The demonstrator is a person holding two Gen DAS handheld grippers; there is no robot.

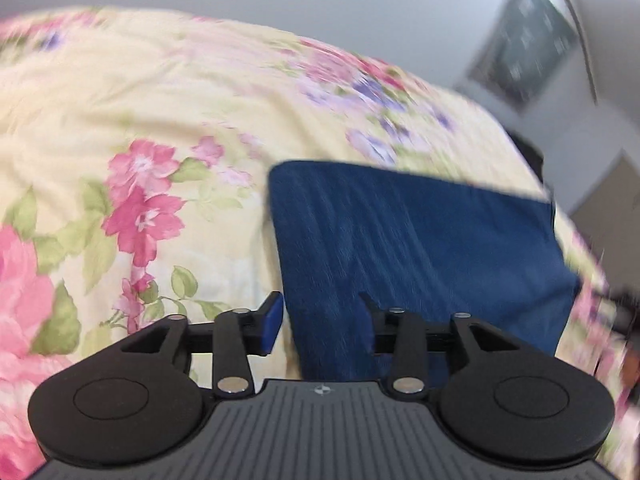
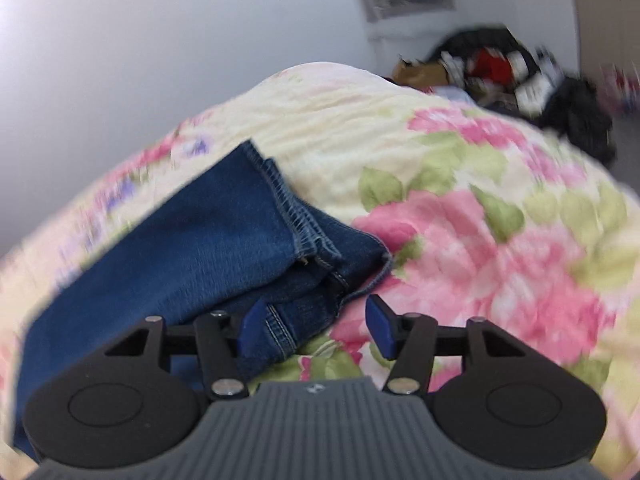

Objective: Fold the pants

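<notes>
Blue denim pants (image 1: 416, 256) lie folded on a floral bedspread (image 1: 152, 128). In the left wrist view they form a flat rectangle ahead and right of my left gripper (image 1: 320, 316), which is open and empty above their near left edge. In the right wrist view the pants (image 2: 192, 248) show stacked hems and stitched seams. My right gripper (image 2: 316, 324) is open, its left finger over the hem layers, its right finger over the bedspread (image 2: 480, 208). It holds nothing.
A white wall stands behind the bed. A framed picture (image 1: 524, 36) hangs on it. A pile of dark and red clothes (image 2: 516, 72) lies beyond the bed's far right edge.
</notes>
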